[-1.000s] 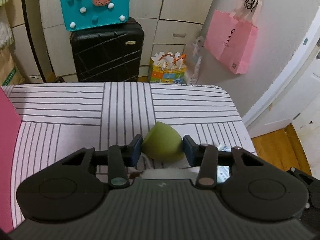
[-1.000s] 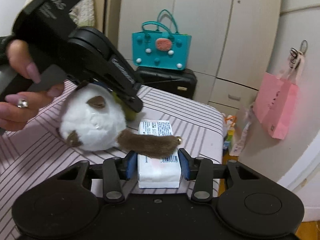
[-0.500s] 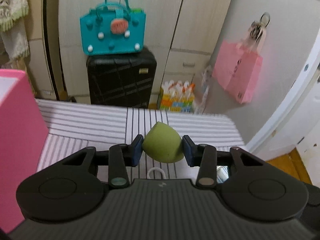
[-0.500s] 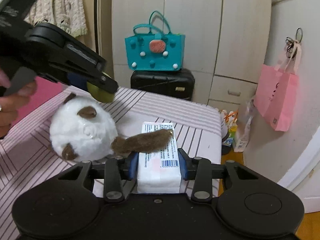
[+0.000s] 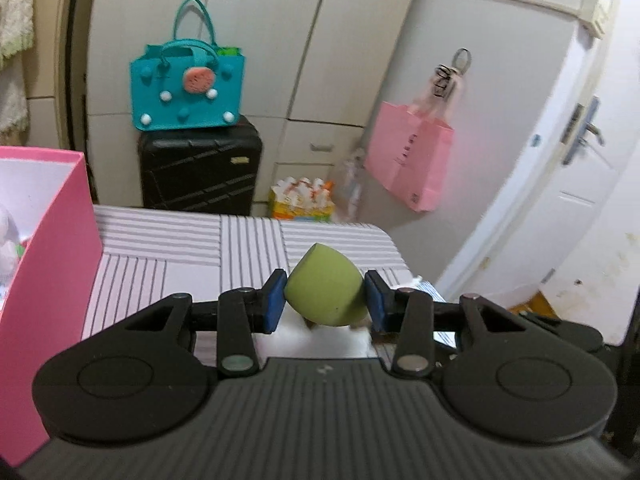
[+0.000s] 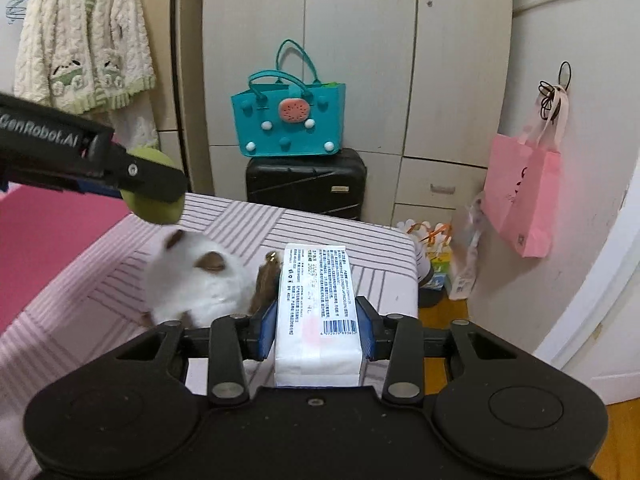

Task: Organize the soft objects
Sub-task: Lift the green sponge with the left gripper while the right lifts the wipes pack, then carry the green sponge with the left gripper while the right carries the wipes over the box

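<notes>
My left gripper is shut on a green sponge and holds it above the striped table. It also shows in the right wrist view, raised above the table at the left. My right gripper is shut on a white tissue pack, lifted a little over the table's right part. A white and brown plush toy lies on the table just left of the pack. A pink box stands at the left, open, with soft things inside.
Behind the table stand a black suitcase with a teal bag on it. A pink paper bag hangs on the right wall. The table's right edge drops to the floor.
My left gripper has risen with the green sponge and swung left toward the pink box. My right gripper has lifted the tissue pack; the plush toy's tail has slipped off it.
</notes>
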{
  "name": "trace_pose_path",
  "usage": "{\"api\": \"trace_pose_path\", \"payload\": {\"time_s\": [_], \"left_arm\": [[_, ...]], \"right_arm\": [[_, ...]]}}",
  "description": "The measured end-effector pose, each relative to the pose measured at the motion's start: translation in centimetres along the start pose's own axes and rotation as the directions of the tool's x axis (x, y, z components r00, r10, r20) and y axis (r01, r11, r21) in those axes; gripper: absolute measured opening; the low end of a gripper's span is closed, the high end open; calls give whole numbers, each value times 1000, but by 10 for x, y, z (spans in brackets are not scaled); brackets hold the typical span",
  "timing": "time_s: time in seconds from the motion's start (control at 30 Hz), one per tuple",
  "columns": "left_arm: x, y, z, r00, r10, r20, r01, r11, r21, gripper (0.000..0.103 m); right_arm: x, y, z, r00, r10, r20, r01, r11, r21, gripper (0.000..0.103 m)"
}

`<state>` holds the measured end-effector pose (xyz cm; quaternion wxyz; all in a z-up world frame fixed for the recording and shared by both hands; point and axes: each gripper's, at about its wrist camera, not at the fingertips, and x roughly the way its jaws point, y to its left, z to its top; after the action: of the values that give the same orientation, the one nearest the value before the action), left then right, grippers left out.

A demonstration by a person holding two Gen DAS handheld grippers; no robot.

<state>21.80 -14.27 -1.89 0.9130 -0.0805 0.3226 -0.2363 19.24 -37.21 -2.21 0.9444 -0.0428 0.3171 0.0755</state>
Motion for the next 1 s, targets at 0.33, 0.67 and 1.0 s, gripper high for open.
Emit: {"api": "trace_pose_path", "payload": {"time_s": [0.33, 0.67, 1.0], "left_arm": [[-39, 1, -13, 994, -35, -105, 46, 994, 103, 41], [-76, 12, -26, 972, -51, -228, 84, 987, 139, 41], [-111, 16, -33, 940, -106, -325, 159, 977, 142, 41]], "right_arm": [[-49, 23, 7, 998, 54, -14, -54, 998, -14, 45], [-71, 45, -1, 974, 202, -107, -203, 979, 7, 45], [-91, 67, -4, 941, 292, -173, -292, 956, 22, 45]]}}
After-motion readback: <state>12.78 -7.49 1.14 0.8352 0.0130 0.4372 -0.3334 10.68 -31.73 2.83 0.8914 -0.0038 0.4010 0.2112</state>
